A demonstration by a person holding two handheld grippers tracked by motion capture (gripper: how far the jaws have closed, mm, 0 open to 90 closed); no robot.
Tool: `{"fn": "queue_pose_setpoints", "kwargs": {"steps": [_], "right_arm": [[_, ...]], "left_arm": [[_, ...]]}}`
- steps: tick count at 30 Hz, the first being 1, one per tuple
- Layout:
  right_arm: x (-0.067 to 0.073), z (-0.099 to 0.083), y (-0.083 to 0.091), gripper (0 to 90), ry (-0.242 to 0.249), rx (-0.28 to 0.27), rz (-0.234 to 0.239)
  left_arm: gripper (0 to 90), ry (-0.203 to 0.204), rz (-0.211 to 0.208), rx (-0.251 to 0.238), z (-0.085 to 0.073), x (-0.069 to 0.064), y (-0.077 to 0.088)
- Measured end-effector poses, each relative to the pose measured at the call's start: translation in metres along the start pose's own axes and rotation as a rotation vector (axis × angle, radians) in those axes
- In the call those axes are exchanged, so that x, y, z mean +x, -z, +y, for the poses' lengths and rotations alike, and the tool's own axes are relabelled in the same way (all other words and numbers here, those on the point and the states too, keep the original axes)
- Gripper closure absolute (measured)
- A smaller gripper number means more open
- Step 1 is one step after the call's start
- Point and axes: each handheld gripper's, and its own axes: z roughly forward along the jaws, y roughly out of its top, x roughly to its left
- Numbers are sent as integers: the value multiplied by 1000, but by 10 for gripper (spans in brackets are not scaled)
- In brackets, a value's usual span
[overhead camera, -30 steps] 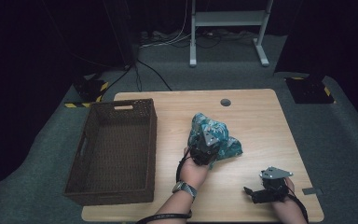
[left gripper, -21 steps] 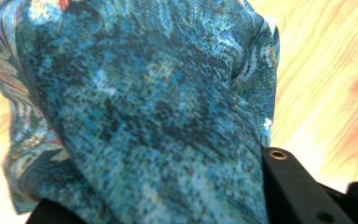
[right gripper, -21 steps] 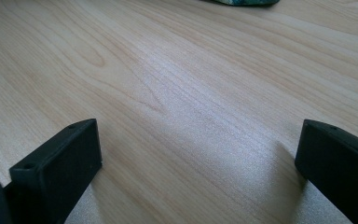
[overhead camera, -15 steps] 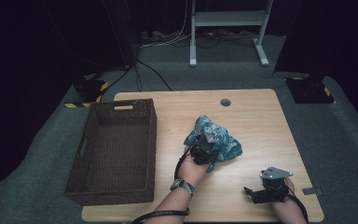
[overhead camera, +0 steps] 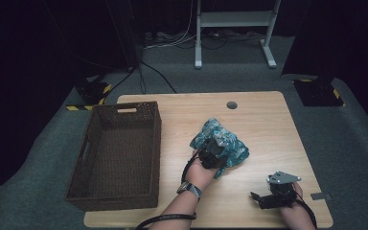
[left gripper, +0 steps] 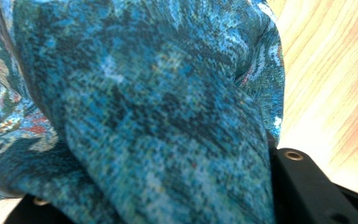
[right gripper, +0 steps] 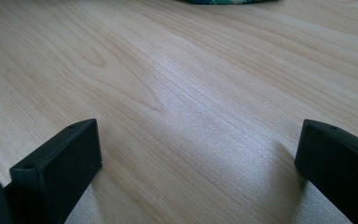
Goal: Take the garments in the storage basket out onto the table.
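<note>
A person is sitting at a wooden table (overhead camera: 268, 124) and holding a gripper in each hand. The left gripper (overhead camera: 214, 152) is sitting on the near side of a crumpled blue-green cloth (overhead camera: 220, 141), which is lying in a heap near the middle of the table, a little to the right of a brown woven basket (overhead camera: 120, 153). In the left gripper view the cloth (left gripper: 144, 116) is bunching up between the black jaws and covering most of them. The jaws have just been opening, and I cannot tell if they are pressing on the cloth. The right gripper (overhead camera: 258, 199) is resting near the front right corner of the table, well apart from the cloth. Its jaws are standing wide apart with nothing but bare wood (right gripper: 177, 93) between them
</note>
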Motion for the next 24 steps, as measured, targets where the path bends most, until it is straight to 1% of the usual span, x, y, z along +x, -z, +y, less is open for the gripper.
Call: {"fn": "queue_pose_setpoints", "kwargs": {"steps": [1,2,4,7,11,14,15,18,24], "right_arm": [[0,0,0,5,0,0,0],[0,0,0,5,0,0,1],[0,0,0,5,0,0,1],[0,0,0,5,0,0,1],[0,0,0,5,-1,0,1],[0,0,0,5,0,0,1],[0,0,0,5,0,0,1],[0,0,0,5,1,0,0],[0,0,0,5,2,0,0]], "left_arm": [[612,-3,0,2,0,0,-1],[612,3,-3,3,0,0,-1],[611,-4,-4,6,0,-2,-3],[579,-6,-3,1,0,-4,-4],[474,-9,4,-14,0,-5,-1],[399,9,5,-31,1,-5,4],[388,18,6,-37,1,-4,7],[309,30,22,-56,2,-2,13],[220,21,38,-91,0,0,26]]}}
